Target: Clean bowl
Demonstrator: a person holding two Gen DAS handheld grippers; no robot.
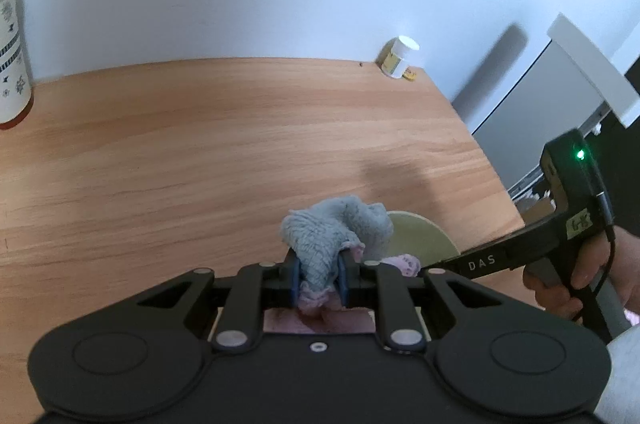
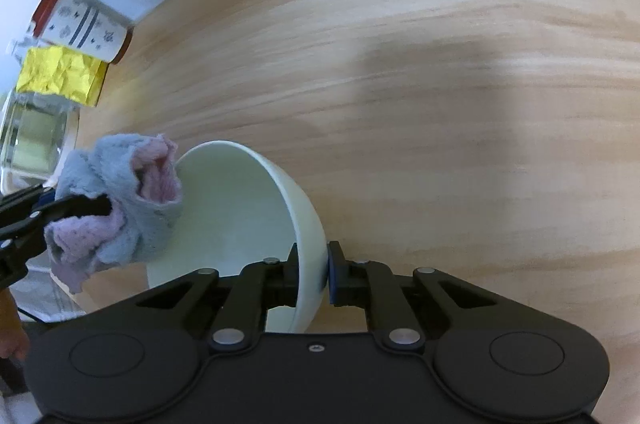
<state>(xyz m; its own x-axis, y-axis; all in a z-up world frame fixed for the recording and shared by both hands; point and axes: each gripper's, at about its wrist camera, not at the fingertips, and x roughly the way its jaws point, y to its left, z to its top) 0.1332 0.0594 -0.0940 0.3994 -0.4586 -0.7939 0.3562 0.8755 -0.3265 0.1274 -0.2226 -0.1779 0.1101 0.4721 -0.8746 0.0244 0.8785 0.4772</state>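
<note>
With a patterned canister (image 2: 82,23) and yellow packet (image 2: 60,75) at upper left, my right gripper (image 2: 314,274) clamps the tilted bowl (image 2: 236,207) rim at lower centre, while my left gripper (image 1: 318,274) pinches the grey-pink cloth (image 2: 120,199) beside it.

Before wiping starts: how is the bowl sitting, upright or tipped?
Tipped. The bowl is held on its side by the right gripper, clamped on its rim, opening facing the cloth.

free: table (image 1: 240,143) middle | blocked: canister (image 1: 14,47) left, jar (image 1: 400,57) rear
</note>
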